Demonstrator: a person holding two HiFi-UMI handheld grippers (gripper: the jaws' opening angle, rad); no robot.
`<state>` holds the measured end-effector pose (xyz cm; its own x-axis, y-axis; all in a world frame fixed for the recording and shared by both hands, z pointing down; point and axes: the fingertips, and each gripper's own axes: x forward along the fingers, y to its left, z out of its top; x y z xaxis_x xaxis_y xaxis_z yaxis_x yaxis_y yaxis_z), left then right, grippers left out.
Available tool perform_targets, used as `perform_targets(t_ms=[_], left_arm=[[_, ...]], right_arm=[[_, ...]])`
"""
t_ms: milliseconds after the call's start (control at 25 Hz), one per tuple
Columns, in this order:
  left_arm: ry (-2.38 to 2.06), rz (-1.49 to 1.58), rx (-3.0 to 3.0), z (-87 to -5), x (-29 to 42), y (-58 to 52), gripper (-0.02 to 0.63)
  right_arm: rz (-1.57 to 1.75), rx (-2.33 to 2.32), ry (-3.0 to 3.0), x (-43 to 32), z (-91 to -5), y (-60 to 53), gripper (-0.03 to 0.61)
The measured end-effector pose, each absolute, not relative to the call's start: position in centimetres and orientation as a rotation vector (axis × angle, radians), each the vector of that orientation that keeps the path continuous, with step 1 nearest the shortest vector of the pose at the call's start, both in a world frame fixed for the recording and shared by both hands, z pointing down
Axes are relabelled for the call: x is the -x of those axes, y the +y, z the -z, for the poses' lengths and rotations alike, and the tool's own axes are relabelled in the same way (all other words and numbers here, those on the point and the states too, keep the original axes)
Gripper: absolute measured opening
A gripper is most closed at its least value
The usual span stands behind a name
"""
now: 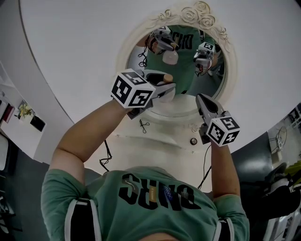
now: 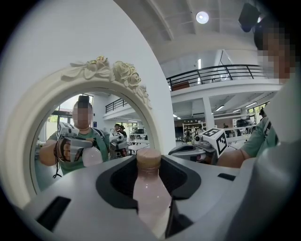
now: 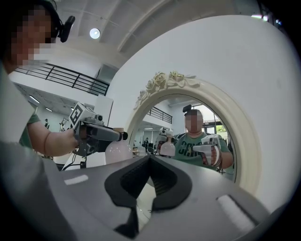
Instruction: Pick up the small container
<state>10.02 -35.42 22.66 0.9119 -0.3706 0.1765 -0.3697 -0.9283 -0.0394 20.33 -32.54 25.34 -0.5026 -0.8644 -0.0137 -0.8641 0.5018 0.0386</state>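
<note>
The small container is a pale pink bottle [image 2: 150, 195] with a tan cap. My left gripper [image 2: 148, 165] is shut on its body, cap pointing away from me. In the head view the left gripper [image 1: 165, 86] is raised in front of an oval mirror, and the bottle's cap [image 1: 167, 77] shows above the jaws. From the right gripper view the bottle [image 3: 117, 151] hangs under the left gripper at the left. My right gripper [image 3: 149, 159] has its jaws together with nothing between them. It is held up to the right of the left one [image 1: 205, 100].
The oval mirror [image 1: 211, 84] has a white frame with carved roses [image 1: 196, 13] and stands against a white curved wall. It reflects the person, both grippers and the bottle. Below it a white ledge [image 1: 160, 136] carries a thin black cable [image 1: 144, 125] and a small round knob [image 1: 193, 141].
</note>
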Motion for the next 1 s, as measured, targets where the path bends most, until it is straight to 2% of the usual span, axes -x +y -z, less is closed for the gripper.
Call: perform_targets(t_ms=[1000], left_arm=[[0.598, 0.278, 3.059, -22.21, -9.64, -34.94, 0.141]], right_arm=[[0.128, -1.6, -2.707, -20.49, -24.23, -31.98, 0.008]])
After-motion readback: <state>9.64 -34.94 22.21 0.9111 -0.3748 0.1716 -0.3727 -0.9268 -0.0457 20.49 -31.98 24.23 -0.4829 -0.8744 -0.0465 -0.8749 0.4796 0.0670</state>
